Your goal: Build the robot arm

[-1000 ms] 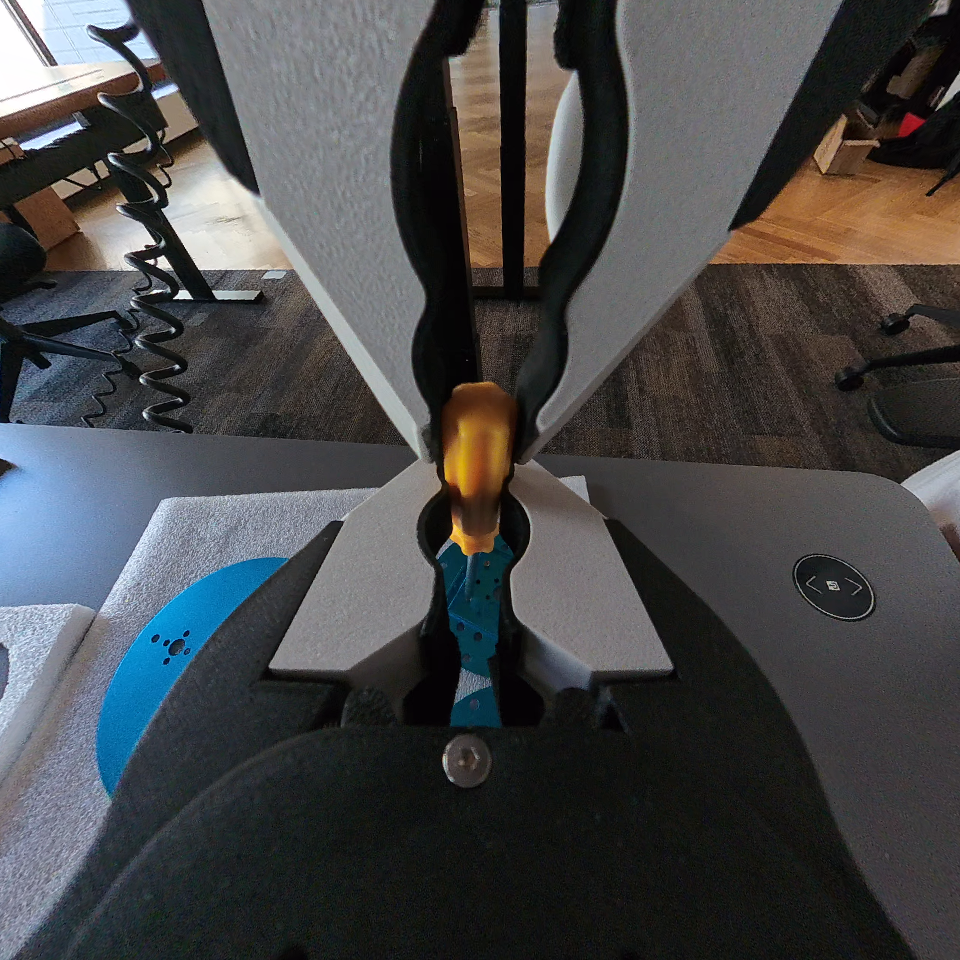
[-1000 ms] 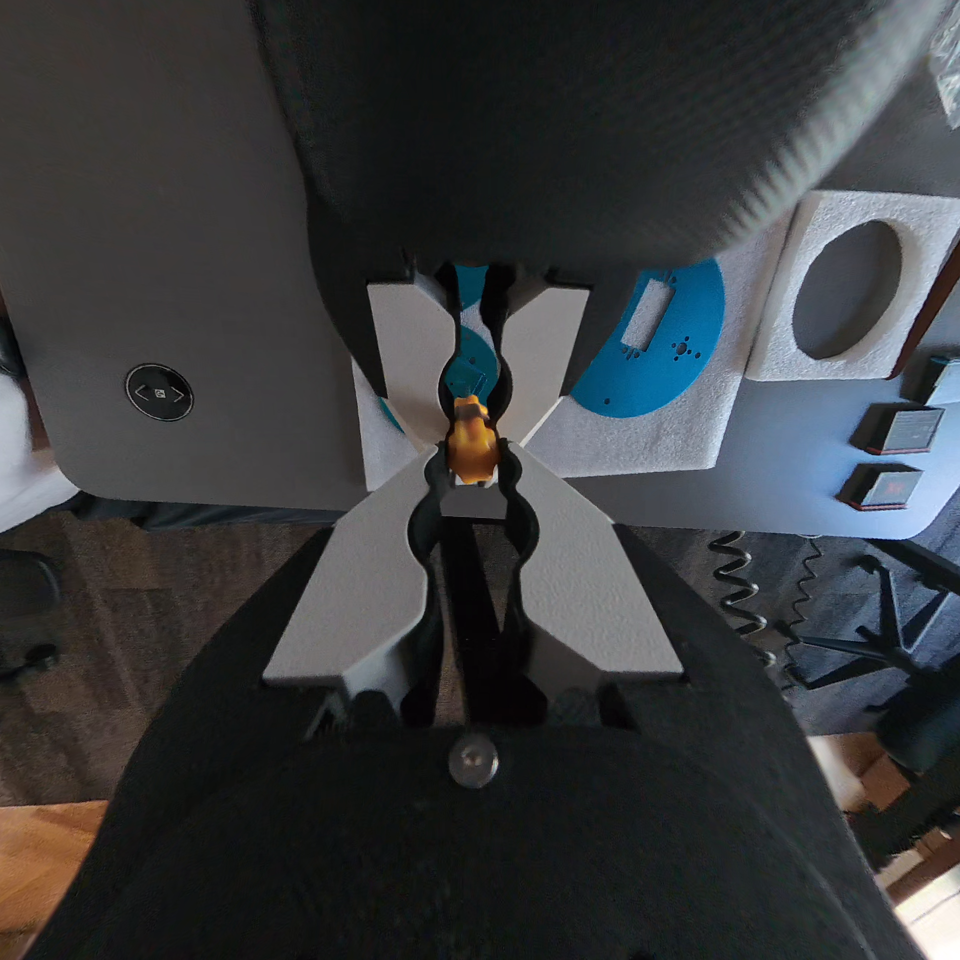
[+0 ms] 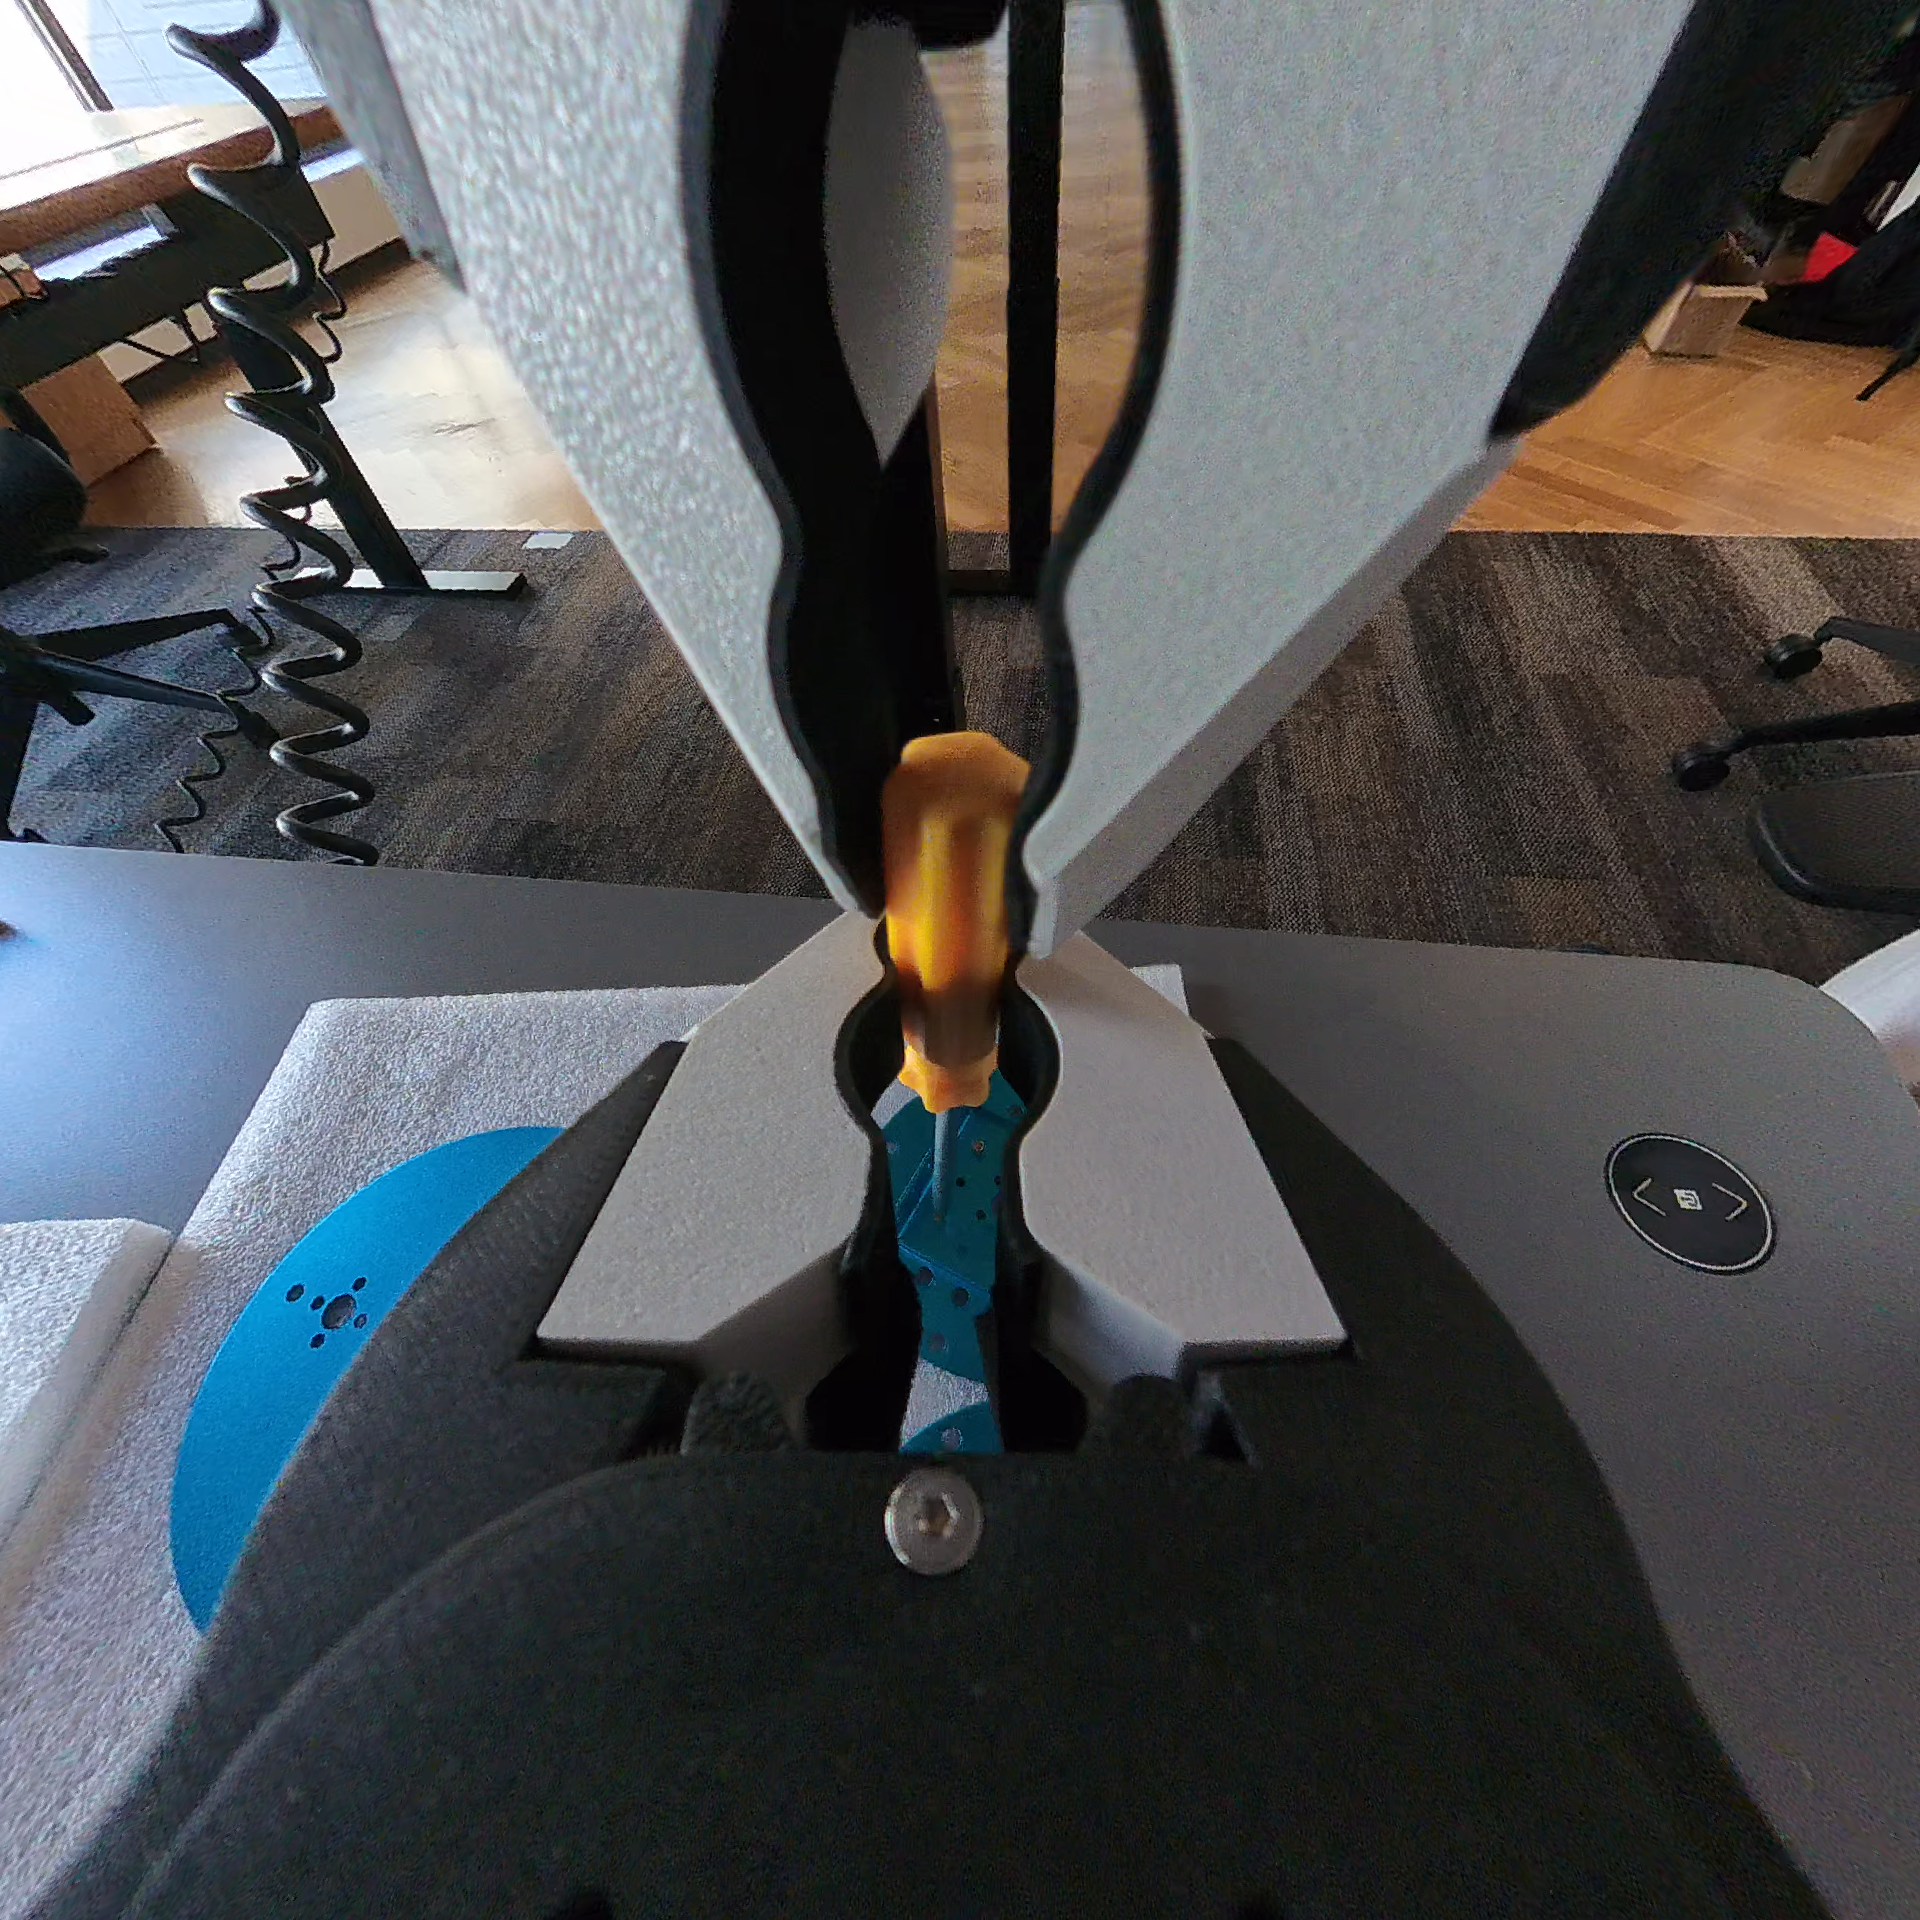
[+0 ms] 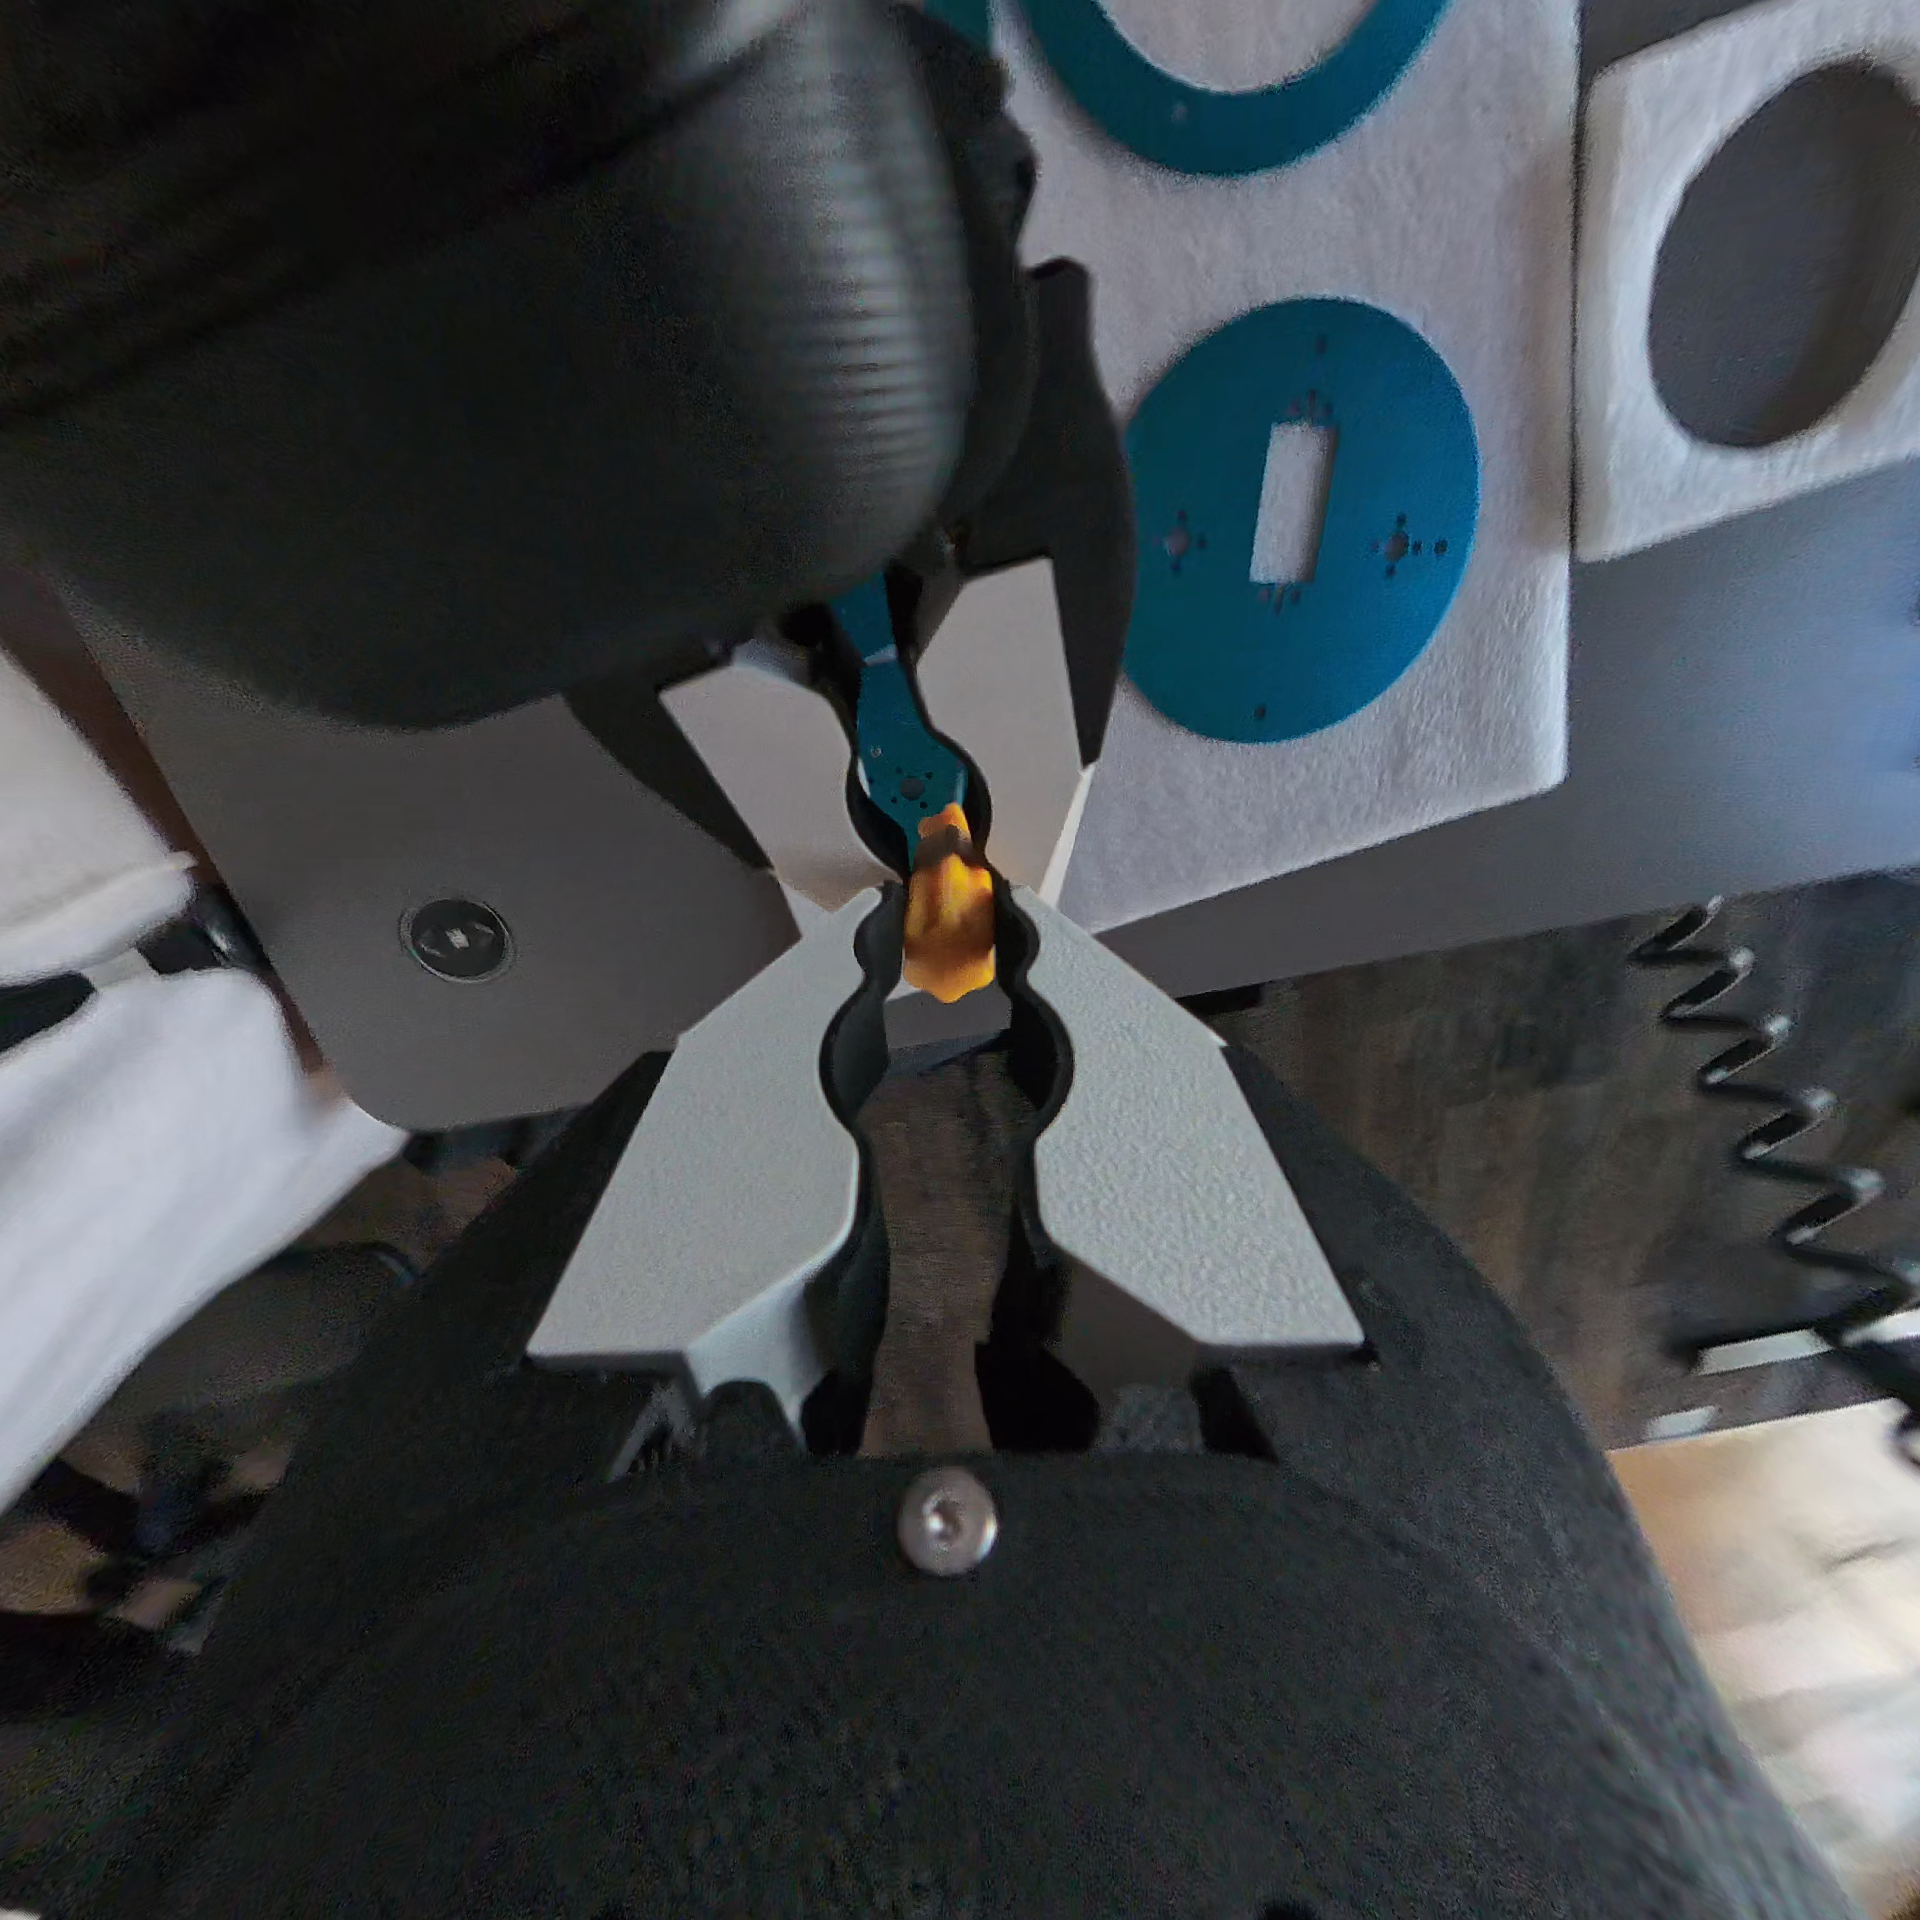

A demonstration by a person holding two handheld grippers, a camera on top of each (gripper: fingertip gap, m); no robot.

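**A:** What are the two tools gripping, as you see it?

**B:** The left gripper [image 3: 954, 987] has its fingers pressed together on a blue perforated bracket [image 3: 951, 1236] and holds it above the white foam sheet [image 3: 436, 1070] on the grey table [image 3: 1455, 1091]. The right gripper [image 4: 943, 935] pinches the orange handle of a small screwdriver [image 3: 951, 894], but only with the very ends of its fingers. The thin shaft [image 3: 940, 1169] points down onto the bracket. I cannot tell if the tip sits in a hole.

**A:** So what could go wrong?

**B:** I think the handle can slip or turn sideways, because the grip on it is so shallow. If the right side pushes too hard, the tip may slide off the bracket, or the bracket may rotate between the left fingers. Neither piece rests on anything, so a small shake of one hand would break the alignment.

**A:** And how do they stand?

**B:** They face each other, tip to tip, almost touching, at the table edge. The left one points outward toward the floor, the right one back over the table. A blue disc [image 4: 1299, 520] lies on the foam just beside them.
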